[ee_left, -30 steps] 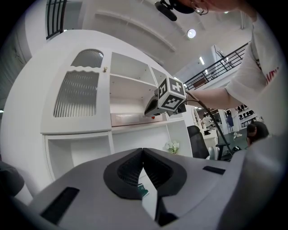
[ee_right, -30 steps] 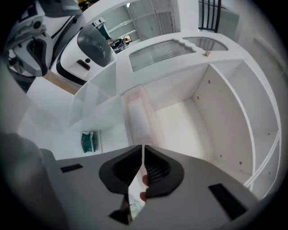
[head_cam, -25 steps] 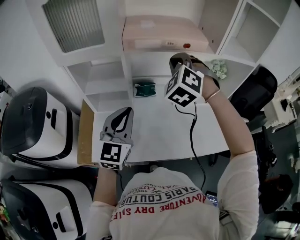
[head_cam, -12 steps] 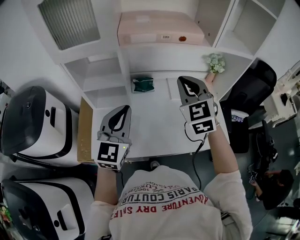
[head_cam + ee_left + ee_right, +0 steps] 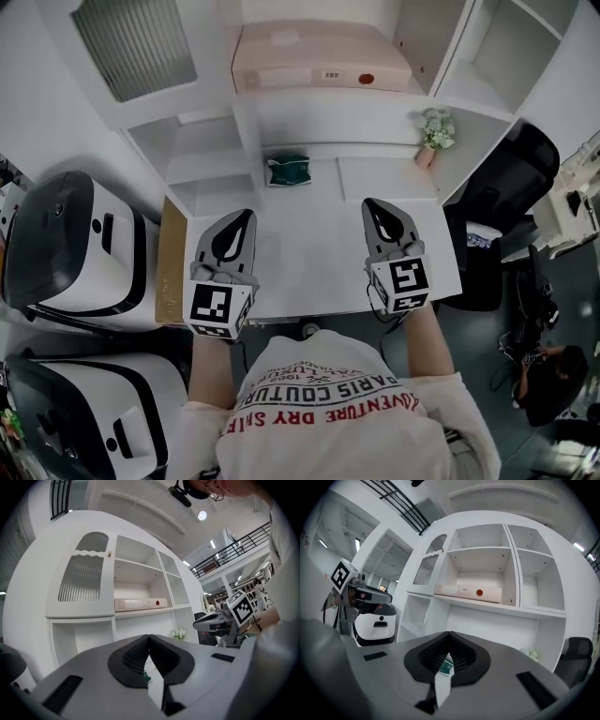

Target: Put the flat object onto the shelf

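The flat object is a pale pink box (image 5: 319, 56) with a red dot, lying on the white shelf (image 5: 328, 101) above the desk; it also shows in the left gripper view (image 5: 140, 604) and the right gripper view (image 5: 471, 591). My left gripper (image 5: 239, 217) hovers over the desk's front left, jaws shut and empty (image 5: 149, 637). My right gripper (image 5: 375, 204) hovers over the front right, well below the box, also shut with nothing in it (image 5: 450, 633). A small green packet (image 5: 288, 170) lies at the back of the desk (image 5: 309, 272), ahead of both grippers.
A small potted plant (image 5: 433, 131) stands at the desk's back right corner. White machines with black tops (image 5: 66, 253) crowd the left side, and a black chair (image 5: 511, 178) stands at the right. A ribbed cabinet door (image 5: 131, 52) is at the upper left. Open cubbies (image 5: 202, 164) flank the desk.
My right gripper has drawn back from the shelf by the pink box, down to the desk's front right. The box stays on the shelf. My left gripper has barely moved.
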